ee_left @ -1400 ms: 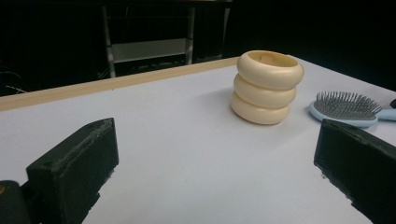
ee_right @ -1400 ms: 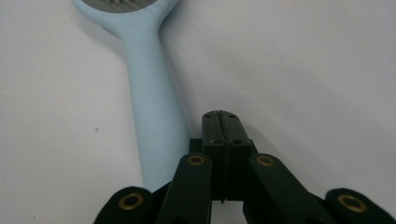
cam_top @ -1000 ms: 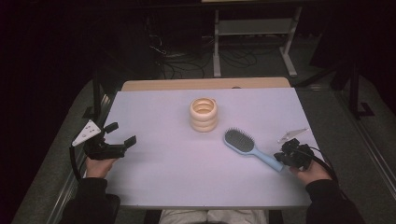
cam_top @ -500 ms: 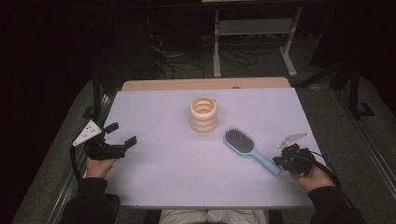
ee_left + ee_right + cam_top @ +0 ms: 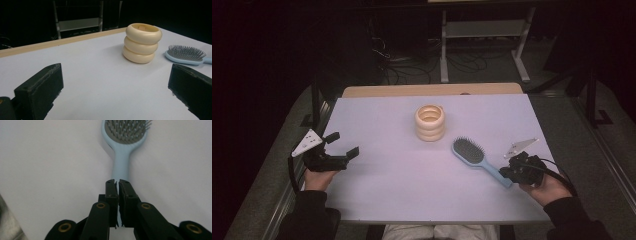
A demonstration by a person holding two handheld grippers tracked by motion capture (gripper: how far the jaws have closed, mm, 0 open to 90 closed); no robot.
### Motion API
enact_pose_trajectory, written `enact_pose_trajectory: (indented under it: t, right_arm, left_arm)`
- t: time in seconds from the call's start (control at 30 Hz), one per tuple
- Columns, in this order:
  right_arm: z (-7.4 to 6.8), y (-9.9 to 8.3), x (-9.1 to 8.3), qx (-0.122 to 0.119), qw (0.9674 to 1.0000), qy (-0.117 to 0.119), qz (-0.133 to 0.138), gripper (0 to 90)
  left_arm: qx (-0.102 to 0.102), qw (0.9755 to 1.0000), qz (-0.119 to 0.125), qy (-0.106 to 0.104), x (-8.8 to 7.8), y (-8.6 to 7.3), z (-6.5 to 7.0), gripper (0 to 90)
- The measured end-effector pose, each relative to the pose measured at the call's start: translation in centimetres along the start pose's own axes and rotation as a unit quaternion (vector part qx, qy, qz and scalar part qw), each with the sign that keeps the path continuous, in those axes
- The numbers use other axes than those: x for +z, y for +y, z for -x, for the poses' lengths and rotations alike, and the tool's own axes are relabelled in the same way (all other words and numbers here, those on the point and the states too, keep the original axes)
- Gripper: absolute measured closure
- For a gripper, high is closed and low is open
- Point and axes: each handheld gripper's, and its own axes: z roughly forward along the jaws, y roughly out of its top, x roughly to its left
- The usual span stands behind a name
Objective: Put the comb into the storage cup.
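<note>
Fingers (image 5: 110, 191) of the right gripper (image 5: 118, 182) stand almost together, with a thin slit between the pads; the jaws have just been opening a little. Through that slit the light blue handle of the hairbrush (image 5: 121, 157) shows, its end lying between or just under the fingertips, and whether the pads press on it cannot be told for certain. In the high view the right gripper (image 5: 510, 172) sits at the handle's end, near the right edge of the worktop (image 5: 402, 185), with the person's right hand (image 5: 546, 187) behind it. The hairbrush (image 5: 472, 152) lies flat on the worktop with its bristles up and its head pointing toward the middle, angled up and to the left.

Across the worktop, the left gripper (image 5: 343, 145) rests near the left edge in the left hand (image 5: 319, 177), its fingers (image 5: 40, 87) spread wide with nothing between them. A cream stack of rings (image 5: 430, 122) stands upright near the middle, just beyond the brush head and apart from it. From the left gripper view the stack of rings (image 5: 142, 43) appears left of the hairbrush (image 5: 186, 53).
</note>
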Motion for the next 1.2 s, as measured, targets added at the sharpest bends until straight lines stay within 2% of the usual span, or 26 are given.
enact_pose_trajectory:
  t: [0.17, 0.27, 0.37, 0.57, 0.67, 0.8, 0.9, 0.97, 1.13, 1.2]
  right_arm:
    - [0.1, 1.6, -0.4, -0.012, 0.9999, 0.004, -0.011, 80.7]
    - [0.2, 2.5, -0.5, -0.014, 0.9998, 0.002, -0.014, 75.5]
    - [0.5, 3.1, -0.3, -0.008, 0.9999, 0.003, -0.012, 61.8]
    - [1.2, 3.8, 0.9, 0.008, 0.9998, -0.007, -0.014, 41.7]
    - [1.5, 4.0, 1.4, 0.017, 0.9997, -0.004, -0.019, 32.2]
    - [2.0, 4.4, 2.0, 0.024, 0.9994, 0.002, -0.024, 14.4]
    - [2.3, 4.6, 2.5, 0.021, 0.9995, 0.011, -0.023, 10.2]
    - [2.6, 4.7, 2.8, 0.022, 0.9994, 0.018, -0.022, 2.4]
    - [3.1, 4.8, 3.7, 0.023, 0.9988, 0.035, -0.026, 0.3]
    - [3.1, 4.8, 4.1, 0.023, 0.9988, 0.032, -0.029, 0.3]
  left_arm:
    - [-0.001, 1.0, 0.001, 0.001, 0.0, 0.0, 0.0, 0.0]
    - [-0.001, 1.0, 0.001, 0.0, 0.0, 0.0, 0.0, 0.0]
    - [-0.002, 1.0, 0.0, 0.0, 0.0, 0.0, 0.0, 0.0]
    - [-0.001, 1.0, 0.0, 0.0, 0.1, 0.0, 0.0, 0.0]
    - [-0.001, 1.0, 0.0, -0.001, 0.1, 0.0, 0.0, 0.0]
    - [-0.001, 1.0, 0.0, -0.001, 0.1, 0.0, 0.0, 0.0]
    - [-0.001, 1.0, -0.001, 0.0, 0.1, 0.0, 0.0, 0.0]
    - [-0.002, 1.0, 0.0, -0.001, 0.1, 0.0, 0.0, 0.0]
    - [-0.001, 1.0, -0.001, -0.002, 0.1, 0.0, 0.0, 0.0]
    - [0.0, 1.0, -0.002, -0.001, 0.2, 0.0, 0.0, 0.0]
